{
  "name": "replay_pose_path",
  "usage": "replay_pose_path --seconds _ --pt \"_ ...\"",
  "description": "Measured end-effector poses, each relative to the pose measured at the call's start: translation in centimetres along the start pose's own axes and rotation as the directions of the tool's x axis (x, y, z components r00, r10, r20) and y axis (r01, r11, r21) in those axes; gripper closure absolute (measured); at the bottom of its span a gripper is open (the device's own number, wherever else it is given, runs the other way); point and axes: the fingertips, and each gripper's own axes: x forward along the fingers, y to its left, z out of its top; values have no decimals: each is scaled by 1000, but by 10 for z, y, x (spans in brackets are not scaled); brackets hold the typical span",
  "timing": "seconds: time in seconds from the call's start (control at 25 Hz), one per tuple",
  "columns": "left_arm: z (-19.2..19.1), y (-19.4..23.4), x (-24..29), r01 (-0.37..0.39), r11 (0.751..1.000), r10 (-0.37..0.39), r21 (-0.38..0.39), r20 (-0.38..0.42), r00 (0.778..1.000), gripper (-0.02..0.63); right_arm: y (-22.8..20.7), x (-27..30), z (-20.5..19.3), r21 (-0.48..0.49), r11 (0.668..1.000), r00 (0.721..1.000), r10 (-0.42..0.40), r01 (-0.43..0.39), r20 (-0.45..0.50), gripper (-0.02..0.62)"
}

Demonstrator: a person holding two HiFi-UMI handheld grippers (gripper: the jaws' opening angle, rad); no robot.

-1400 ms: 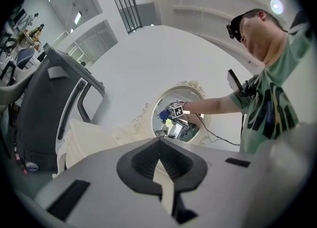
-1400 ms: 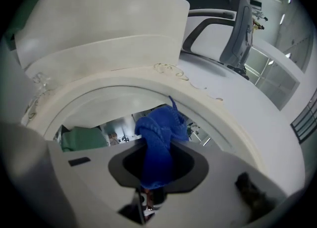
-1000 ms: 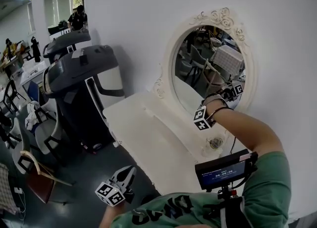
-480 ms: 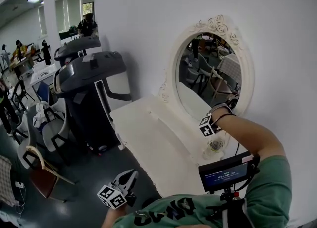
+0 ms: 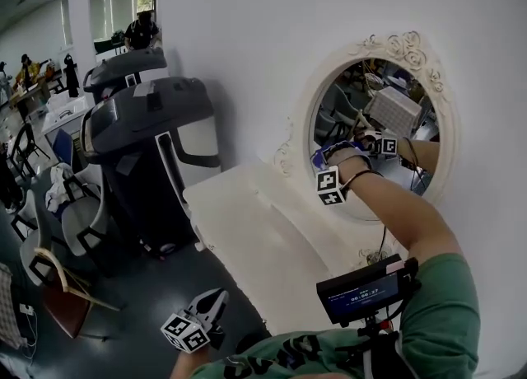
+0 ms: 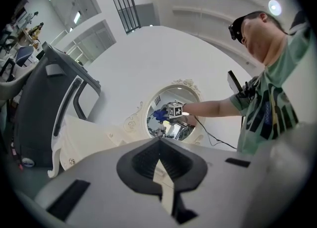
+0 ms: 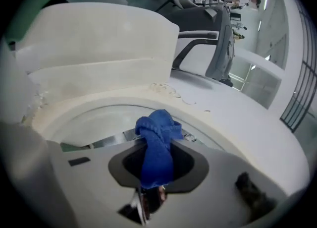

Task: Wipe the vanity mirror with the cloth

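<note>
The oval vanity mirror (image 5: 387, 134) in a white ornate frame hangs on the white wall above the vanity top (image 5: 239, 221). My right gripper (image 5: 329, 155) is raised to the left part of the glass, shut on a bunched blue cloth (image 5: 324, 153). In the right gripper view the cloth (image 7: 157, 142) sticks out past the jaws of the right gripper (image 7: 157, 135) against the mirror (image 7: 94, 123). My left gripper (image 5: 212, 303) hangs low, away from the vanity. The left gripper (image 6: 158, 160) is shut and holds nothing; far ahead of it are the mirror (image 6: 171, 118) and the cloth (image 6: 159, 114).
Dark grey exercise machines (image 5: 140, 122) stand left of the vanity. Chairs (image 5: 70, 221) and desks fill the room at far left, with people in the distance. A small screen (image 5: 366, 288) is mounted at my chest. A cable runs down by the mirror's lower right.
My right gripper has carried the cloth up and to the left, from the mirror's lower right edge onto the left part of the glass. The left gripper stays low.
</note>
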Motion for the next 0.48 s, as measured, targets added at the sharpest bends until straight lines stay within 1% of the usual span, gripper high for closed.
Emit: replay_pose_path --seconds 0.08,0.16,0.32,0.48 --pt "4 21 5 -6 1000 6 -9 -8 1000 600 -31 24 5 -9 998 998 -66 66 -19 520" --pt "10 37 9 -9 1000 9 -27 -16 1000 600 -53 44 7 -14 995 995 -97 97 -39 520" --pt "16 61 24 -11 999 10 -53 -26 1000 600 -84 72 20 -37 992 992 -123 121 -39 520" --pt "14 82 41 -9 997 7 -71 -33 999 600 -90 91 29 -63 992 993 -110 107 -52 520"
